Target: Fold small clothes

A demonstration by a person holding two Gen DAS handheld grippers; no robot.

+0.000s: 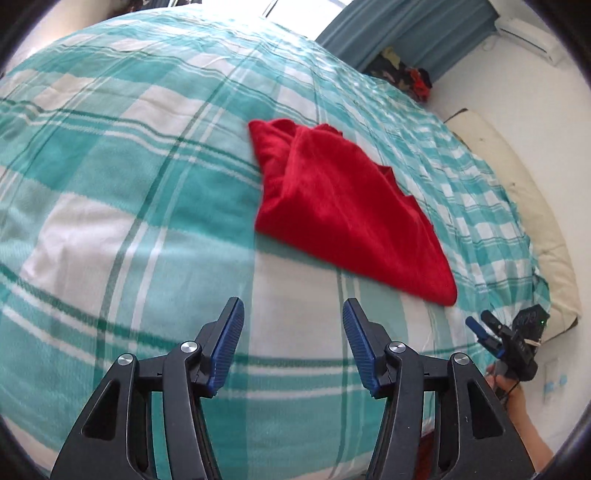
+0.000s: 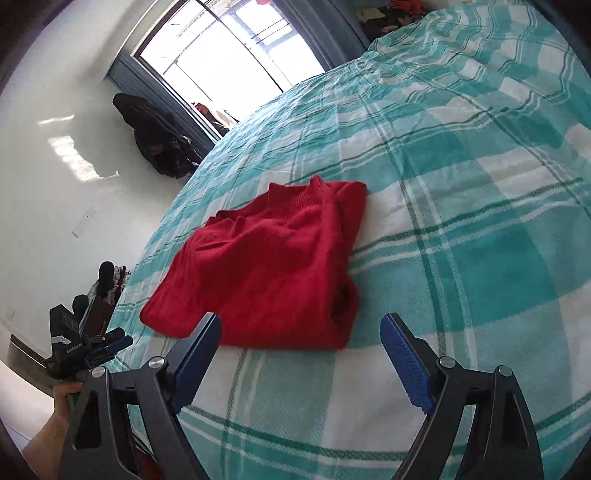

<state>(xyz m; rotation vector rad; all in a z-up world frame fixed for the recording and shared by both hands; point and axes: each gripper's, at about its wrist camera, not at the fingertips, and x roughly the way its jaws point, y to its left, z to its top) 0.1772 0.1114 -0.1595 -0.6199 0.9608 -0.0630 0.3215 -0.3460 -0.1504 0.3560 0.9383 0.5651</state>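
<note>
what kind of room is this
Most likely a bedroom: a bed under a teal plaid bedspread, a window with blue curtains, and a folded red sweater lying on the bed.

A red knitted sweater [image 1: 332, 206] lies folded into a compact bundle on the teal-and-white checked bedspread [image 1: 110, 184]. Its ribbed collar points away toward the window side, one folded edge is thick and doubled, the layers slightly uneven.
</note>
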